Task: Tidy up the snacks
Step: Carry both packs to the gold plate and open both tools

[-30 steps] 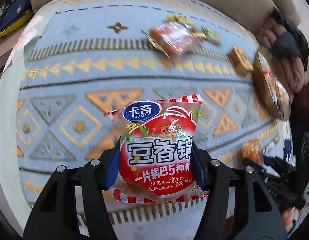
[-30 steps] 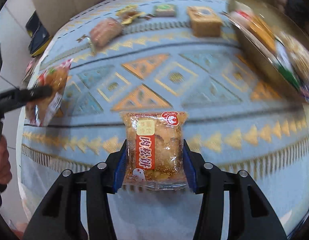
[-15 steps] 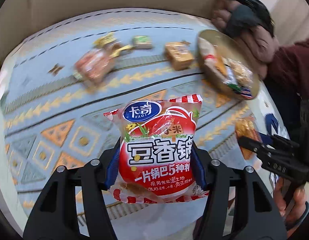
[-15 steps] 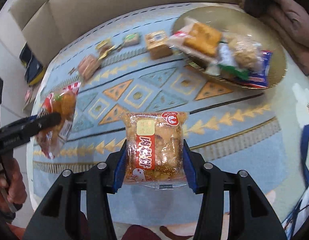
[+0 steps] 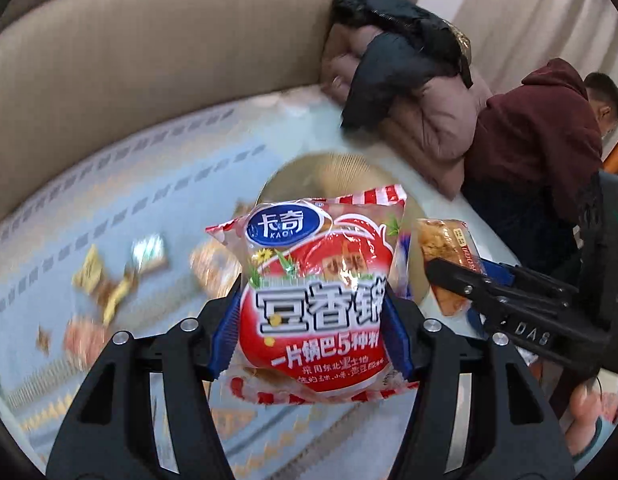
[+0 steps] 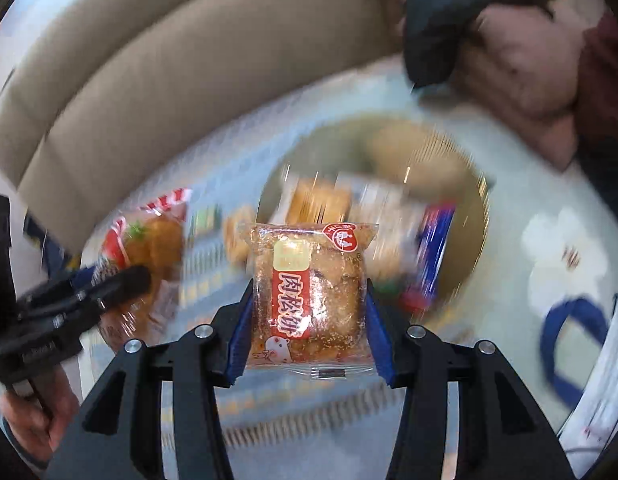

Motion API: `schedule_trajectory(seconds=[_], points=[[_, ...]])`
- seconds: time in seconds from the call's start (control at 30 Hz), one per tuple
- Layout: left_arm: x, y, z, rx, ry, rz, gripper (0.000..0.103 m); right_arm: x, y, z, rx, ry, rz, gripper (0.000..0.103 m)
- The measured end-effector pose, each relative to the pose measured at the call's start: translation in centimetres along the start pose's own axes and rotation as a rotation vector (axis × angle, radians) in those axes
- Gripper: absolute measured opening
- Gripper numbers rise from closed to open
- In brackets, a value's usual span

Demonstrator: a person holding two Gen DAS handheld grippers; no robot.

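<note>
a: status? both grippers loaded. left gripper point(image 5: 313, 324) is clamped on the red snack bag point(image 5: 317, 304), right gripper point(image 6: 309, 316) is clamped on the clear-wrapped pastry point(image 6: 309, 296). pads press the packets on both sides.

b: where relative to the gold tray?

a: both packets are up in the air on the near side of the gold tray point(image 6: 475, 216). red bag covers most of the tray in the left view, pastry sits just in front of its near rim in the right view. neither is in it yet.

b: done so far?

a: tray already holds several packets, blurred: an orange-brown one, something blue. can't count them.

b: left to do?

a: drop these two in, then a few loose snacks point(image 5: 109, 276) lie on the patterned cloth point(image 5: 109, 184), well to the left of the tray. i'd judge it past halfway, not finished.

b: anything in the way?

a: the two grippers are close side by side, could bump over the tray. the tray is crowded too. beyond the tray there is a pile of jackets point(image 5: 397, 80) and a person in a maroon hoodie point(image 5: 537, 132), with a beige sofa back point(image 5: 149, 52) behind; none of them block.
</note>
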State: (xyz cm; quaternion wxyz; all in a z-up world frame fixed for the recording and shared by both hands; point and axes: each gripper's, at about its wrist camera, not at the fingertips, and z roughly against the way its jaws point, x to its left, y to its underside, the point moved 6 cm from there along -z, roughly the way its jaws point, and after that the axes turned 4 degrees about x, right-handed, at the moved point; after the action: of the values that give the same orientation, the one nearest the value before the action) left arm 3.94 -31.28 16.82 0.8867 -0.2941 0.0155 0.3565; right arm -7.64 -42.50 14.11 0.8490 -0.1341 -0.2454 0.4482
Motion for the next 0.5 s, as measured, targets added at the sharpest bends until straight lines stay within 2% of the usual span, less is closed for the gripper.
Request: schedule_trajectory(seconds=[0.07,0.1,0.13,0.17,0.23,0.33,0.43,0.47,0.5], points=[[-1.0,-2.7,-1.1,-0.029,0.013,-0.011,0.074,-0.5,-2.8,0.2,-0.037,0.026,-0.032,0.049],[-1.1,-3.3,-1.6,-0.027,0.025,-0.012,0.089,-0.9,-4.2,0.1,-0.06,0.039,-0.054,0.053],[-0.8,-3.7,-2.0,-0.023,0.029,0.0,0.091,-1.1,-4.9,-0.1,-0.071,0.037,-0.066,0.069],[-0.5,-3.8,-2.1,-0.022,0.029,0.019,0.091,-1.7,-5.6,-0.3,-0.071,0.04,-0.081,0.074],[0.4,-3.0,-2.1,-0.006,0.041,0.055,0.09,-3.0,-6.3,-0.9,-0.054,0.03,-0.122,0.075],[2.6,-0.9,-1.3,0.022,0.008,0.089,0.09,-3.9,-5.4,-0.8,-0.032,0.02,-0.149,0.075],[5.3,0.8,1.2,0.055,-0.007,0.207,0.09,-3.1,-4.2,-0.5,0.023,0.011,-0.129,0.075],[6.0,1.0,2.2,0.062,-0.027,0.243,0.09,-2.4,-3.8,-0.3,0.044,-0.005,-0.128,0.075],[7.2,1.6,3.9,0.079,-0.078,0.3,0.089,-1.6,-3.5,-0.1,0.066,-0.023,-0.127,0.075]])
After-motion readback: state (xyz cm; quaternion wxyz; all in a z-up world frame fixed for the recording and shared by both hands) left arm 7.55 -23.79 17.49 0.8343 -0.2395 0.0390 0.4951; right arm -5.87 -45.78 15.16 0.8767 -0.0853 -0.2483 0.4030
